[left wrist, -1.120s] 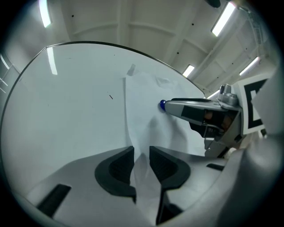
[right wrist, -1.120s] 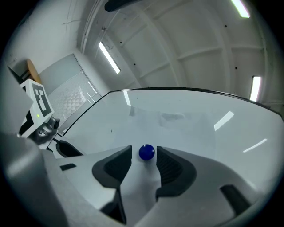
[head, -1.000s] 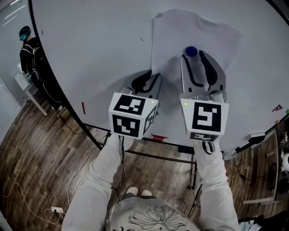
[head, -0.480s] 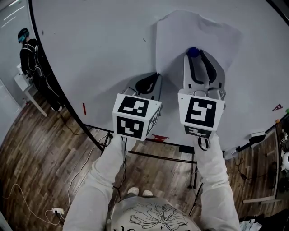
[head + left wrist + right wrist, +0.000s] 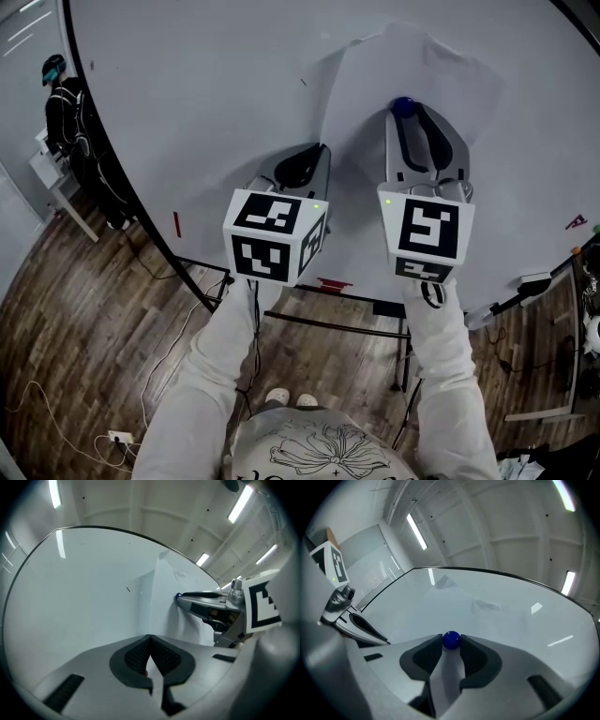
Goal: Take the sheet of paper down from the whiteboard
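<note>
**Three cameras, one board**

Your head camera looks forward and steeply down at the whiteboard. Each gripper camera rides behind its own jaws, close to the board. All three share the sheet of paper and blue magnet.

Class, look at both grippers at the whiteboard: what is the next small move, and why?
Probably pull the right gripper straight back from the whiteboard. Its jaws have just been closing and now seem to pinch the blue magnet pinning the paper, while the left gripper is shut on the paper's edge.
</note>
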